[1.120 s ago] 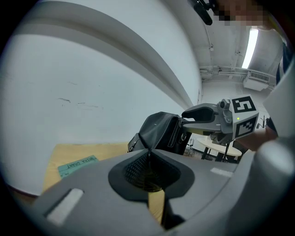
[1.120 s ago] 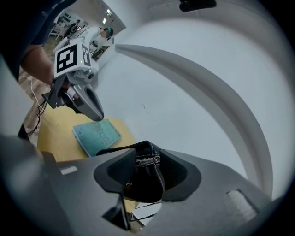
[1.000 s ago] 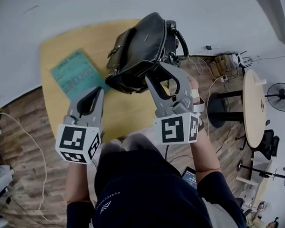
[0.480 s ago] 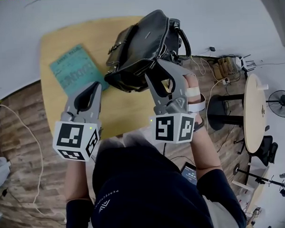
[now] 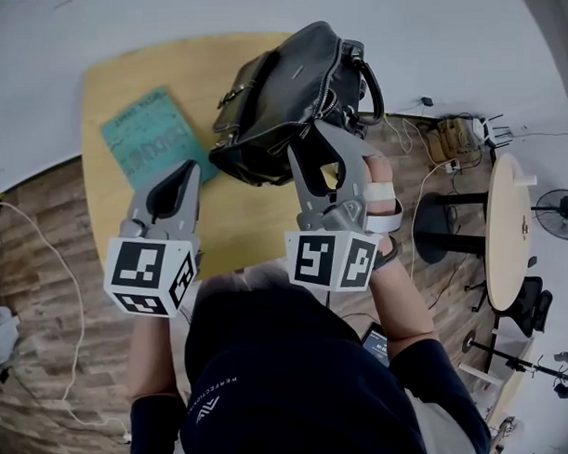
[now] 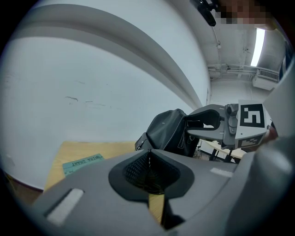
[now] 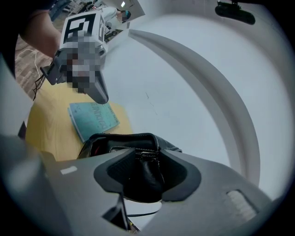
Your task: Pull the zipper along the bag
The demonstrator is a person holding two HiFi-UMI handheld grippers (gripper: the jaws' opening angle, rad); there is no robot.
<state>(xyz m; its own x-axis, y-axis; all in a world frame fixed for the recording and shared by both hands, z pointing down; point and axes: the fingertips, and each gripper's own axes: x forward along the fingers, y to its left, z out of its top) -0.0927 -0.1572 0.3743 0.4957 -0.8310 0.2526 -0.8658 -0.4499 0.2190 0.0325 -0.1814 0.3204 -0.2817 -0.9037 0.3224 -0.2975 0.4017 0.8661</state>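
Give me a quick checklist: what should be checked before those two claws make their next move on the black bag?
1. Right claw gripping the black bag: ok, shut on a black leather part.
2. That part is the zipper pull: cannot tell.
3. Left claw steadying the bag: not ok, shut, empty, off the bag.
4. Teal booklet out of the way: ok, flat on the table, left of the bag.

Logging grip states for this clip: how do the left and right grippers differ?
The left gripper has its jaws together, empty; the right gripper is closed on a black part of the bag. The left hangs above the table near the teal booklet, apart from the bag; the right is at the bag's near end. Both carry marker cubes.
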